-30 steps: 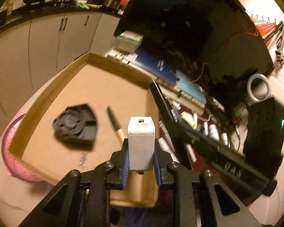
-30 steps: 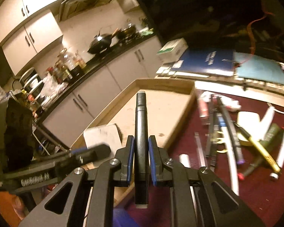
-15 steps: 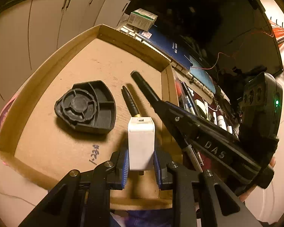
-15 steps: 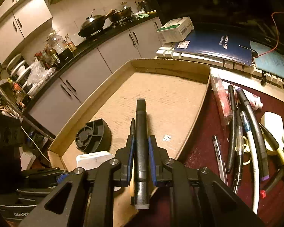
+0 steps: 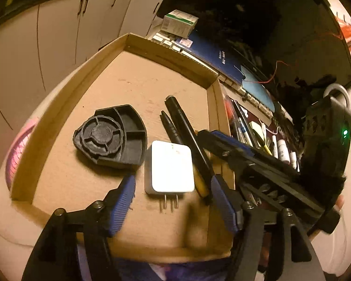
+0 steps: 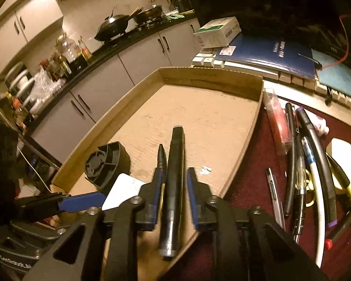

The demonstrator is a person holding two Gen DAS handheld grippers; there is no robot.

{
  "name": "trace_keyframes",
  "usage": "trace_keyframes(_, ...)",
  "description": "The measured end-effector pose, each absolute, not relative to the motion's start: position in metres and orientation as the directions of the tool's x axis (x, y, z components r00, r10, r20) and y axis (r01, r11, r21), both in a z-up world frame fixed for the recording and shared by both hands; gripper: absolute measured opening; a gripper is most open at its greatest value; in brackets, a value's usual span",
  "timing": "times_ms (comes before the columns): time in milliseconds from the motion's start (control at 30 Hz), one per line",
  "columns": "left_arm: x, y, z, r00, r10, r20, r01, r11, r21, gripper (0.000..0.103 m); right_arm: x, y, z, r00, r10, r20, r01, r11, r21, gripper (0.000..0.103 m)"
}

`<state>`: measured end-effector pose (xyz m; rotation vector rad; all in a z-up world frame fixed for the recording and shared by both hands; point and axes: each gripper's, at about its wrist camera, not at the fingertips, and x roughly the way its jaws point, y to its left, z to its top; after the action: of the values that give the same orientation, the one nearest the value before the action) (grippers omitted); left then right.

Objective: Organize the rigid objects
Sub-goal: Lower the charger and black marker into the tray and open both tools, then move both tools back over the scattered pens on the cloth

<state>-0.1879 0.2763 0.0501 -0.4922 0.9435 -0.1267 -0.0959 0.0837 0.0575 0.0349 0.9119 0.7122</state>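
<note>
A shallow cardboard tray (image 5: 213, 98) (image 6: 252, 126) holds a black fan-shaped part (image 5: 110, 138) (image 6: 105, 161), a thin black pen (image 5: 169, 126) (image 6: 162, 157), a thick black marker (image 5: 187, 135) (image 6: 174, 175) and a white plug adapter (image 5: 169, 166) (image 6: 124, 189). My left gripper (image 5: 173, 196) is open, its blue pads either side of the adapter lying flat on the tray. My right gripper (image 6: 174, 187) is open around the marker, which rests on the tray with its rear end over the tray wall.
Several pens and markers (image 6: 304, 164) lie on the dark red mat right of the tray. A blue book (image 6: 269, 53) and a white-green box (image 6: 217, 31) sit behind it, over a keyboard. Kitchen cabinets (image 6: 119, 75) stand at the left.
Both grippers moved over the tray, lowered and opened. The adapter left the left gripper and lies flat; the marker left the right gripper's grip and lies beside the thin pen.
</note>
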Motion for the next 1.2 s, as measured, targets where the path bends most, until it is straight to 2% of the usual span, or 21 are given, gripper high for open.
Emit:
trace_keyframes(100,-0.197,0.269,0.058,0.610,-0.302,-0.733,-0.087,0.893,-0.441,0.074,-0.104,0.064,0.068,0.399,0.632,-0.665,-0.551,0.745,0.377,0.041)
trace_keyframes(233,-0.211,0.247,0.077,0.676,-0.279,-0.682,-0.034,0.913,-0.407,0.077,-0.121,0.021,0.082,0.414,0.690,-0.593,-0.536,0.712,0.454,0.045)
trace_keyframes(333,-0.213,0.226,0.088,0.699,-0.286,-0.655,0.022,0.924,-0.381,0.079,-0.135,-0.018,0.084,0.453,0.683,-0.573,-0.514,0.725,0.458,0.048)
trace_keyframes(500,-0.201,0.195,0.095,0.682,-0.333,-0.651,0.076,0.917,-0.391,0.079,-0.136,-0.081,0.086,0.534,0.602,-0.593,-0.446,0.797,0.407,0.048)
trace_keyframes(800,-0.199,0.152,0.092,0.634,-0.346,-0.692,0.115,0.927,-0.357,0.079,-0.073,-0.113,0.068,0.531,0.430,-0.730,-0.403,0.886,0.229,0.048)
trace_keyframes(900,-0.200,0.140,0.088,0.612,-0.333,-0.717,0.122,0.936,-0.331,0.079,-0.062,-0.107,0.053,0.475,0.423,-0.771,-0.424,0.878,0.220,0.044)
trace_keyframes(967,-0.197,0.133,0.082,0.591,-0.326,-0.738,0.114,0.939,-0.323,0.079,-0.065,-0.104,0.050,0.473,0.412,-0.778,-0.432,0.879,0.203,0.032)
trace_keyframes(1033,-0.193,0.124,0.076,0.567,-0.320,-0.759,0.116,0.943,-0.311,0.079,-0.071,-0.103,0.048,0.467,0.419,-0.779,-0.437,0.875,0.209,0.016)
trace_keyframes(1100,-0.191,0.116,0.072,0.554,-0.309,-0.773,0.118,0.948,-0.295,0.079,-0.079,-0.102,0.047,0.452,0.441,-0.775,-0.446,0.865,0.231,0.011)
trace_keyframes(1200,-0.186,0.108,0.068,0.533,-0.280,-0.798,0.118,0.959,-0.258,0.079,-0.095,-0.101,0.042,0.453,0.432,-0.780,-0.446,0.867,0.222,0.011)
